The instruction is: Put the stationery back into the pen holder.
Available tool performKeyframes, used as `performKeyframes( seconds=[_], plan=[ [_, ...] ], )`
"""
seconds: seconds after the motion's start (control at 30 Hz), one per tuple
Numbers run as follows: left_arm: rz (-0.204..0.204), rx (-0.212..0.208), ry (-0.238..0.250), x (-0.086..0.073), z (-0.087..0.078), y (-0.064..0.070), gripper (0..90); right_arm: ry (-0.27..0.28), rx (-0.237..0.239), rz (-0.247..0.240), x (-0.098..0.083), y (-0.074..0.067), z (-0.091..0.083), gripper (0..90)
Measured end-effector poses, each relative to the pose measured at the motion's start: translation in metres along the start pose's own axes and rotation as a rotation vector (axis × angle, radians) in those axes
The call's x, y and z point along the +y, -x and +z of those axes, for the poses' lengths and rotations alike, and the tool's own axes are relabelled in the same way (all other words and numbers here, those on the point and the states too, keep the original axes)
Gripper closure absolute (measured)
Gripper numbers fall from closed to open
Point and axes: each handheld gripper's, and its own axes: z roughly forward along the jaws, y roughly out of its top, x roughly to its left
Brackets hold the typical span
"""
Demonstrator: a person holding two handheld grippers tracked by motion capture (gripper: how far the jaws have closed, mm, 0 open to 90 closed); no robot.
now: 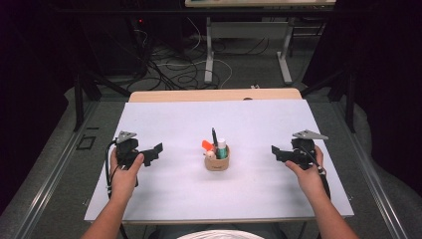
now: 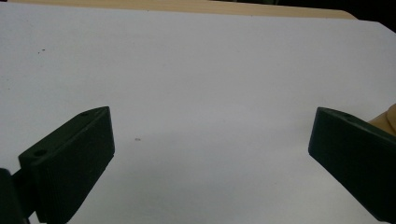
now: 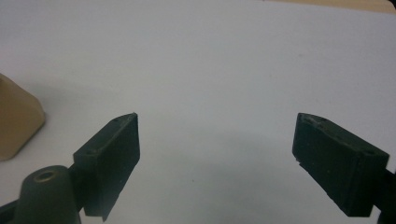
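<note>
While I hold both tools low over the white counter [image 1: 164, 119], this is how things stand.

Step in hand: I judge it is the very start; nothing is picked up, and both tools wait, one at each side of the holder.
Left hand-held gripper [image 1: 155, 151]: released, jaws wide apart with nothing but bare counter between them; it points toward the middle.
Right hand-held gripper [image 1: 276, 152]: also released, jaws spread wide and empty; it points inward too.
Task's thing: the small round tan holder [image 1: 217, 163] stands upright in the middle of the counter, between the two tools and well apart from each. Its edge shows at the right border of the left gripper view [image 2: 388, 117] and at the left of the right gripper view [image 3: 16, 123].
Contents: a black pen [image 1: 214, 136] standing tall, an orange piece [image 1: 207, 145], a teal tube with white cap [image 1: 222, 149], and a small white piece [image 1: 211, 155].
Next move: I think one tool must travel inward to the holder and come down over one upright item, jaws to either side of it, then close gently so the holder does not tip.
Writing: no label or brand can be read; everything is too small.
</note>
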Motion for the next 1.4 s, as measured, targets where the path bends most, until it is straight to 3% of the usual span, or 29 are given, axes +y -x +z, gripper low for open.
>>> performKeyframes(
  seconds=[0.07, 0.23, 0.4, 0.6, 0.87, 1.4],
  plan=[
    [0.008, -0.002, -0.001, 0.0, 0.0, -0.001, 0.4, -0.013, -0.021, -0.009, -0.002, 0.004, 0.0, 15.0],
    [0.025, 0.01, -0.005, -0.002, 0.003, -0.003, 0.4, -0.014, -0.053, 0.018, -0.007, 0.014, 0.001, 15.0],
    [0.047, 0.026, -0.023, -0.005, 0.007, -0.005, 0.4, -0.025, -0.064, 0.04, -0.011, 0.021, 0.002, 15.0],
    [0.043, 0.036, -0.028, -0.006, 0.007, -0.008, 0.4, -0.047, -0.077, 0.06, -0.014, 0.026, 0.003, 15.0],
    [0.04, 0.042, -0.037, -0.008, 0.01, -0.01, 0.4, -0.064, -0.078, 0.088, -0.017, 0.031, 0.005, 15.1],
    [0.038, 0.044, -0.048, -0.01, 0.012, -0.012, 0.4, -0.093, -0.07, 0.1, -0.018, 0.034, 0.008, 14.6]
  ],
)
